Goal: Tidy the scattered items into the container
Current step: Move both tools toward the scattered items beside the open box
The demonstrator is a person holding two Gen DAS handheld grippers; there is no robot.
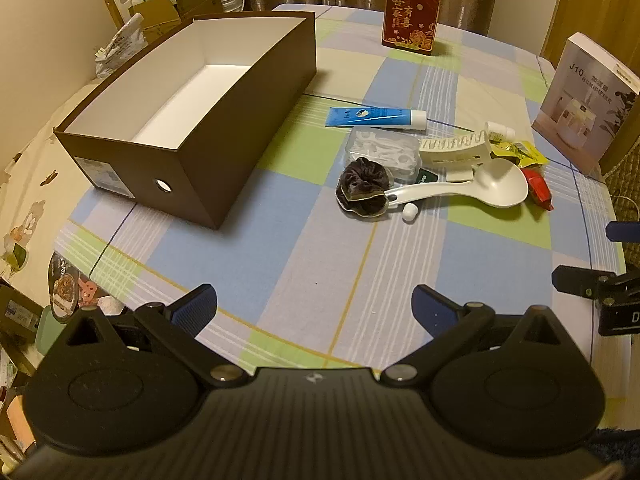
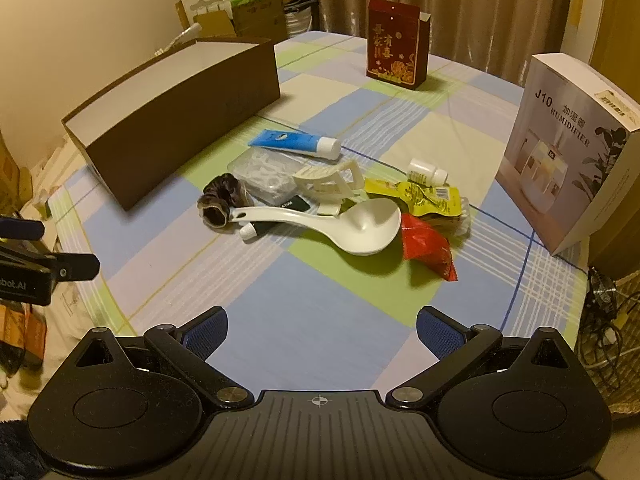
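Note:
A brown box (image 1: 224, 152) with a white, empty inside stands at the left; it also shows in the right wrist view (image 2: 192, 120). A heap lies to its right: blue tube (image 1: 372, 117) (image 2: 292, 142), clear floss-pick box (image 1: 380, 150), dark scrunchie (image 1: 362, 184) (image 2: 220, 200), white ladle (image 1: 492, 188) (image 2: 360, 222), white hair claw (image 2: 324, 184), small white bottle (image 2: 426, 172), yellow packet (image 2: 428, 196), red packet (image 2: 428, 246). My left gripper (image 1: 314, 304) is open and empty, short of the heap. My right gripper (image 2: 322, 328) is open and empty, near the front edge.
A red gift box (image 1: 412, 14) (image 2: 396, 44) stands at the back of the checked tablecloth (image 1: 304, 248). A white humidifier box (image 1: 588, 104) (image 2: 568, 152) stands at the right. Cardboard clutter (image 1: 168, 4) sits beyond the table at back left.

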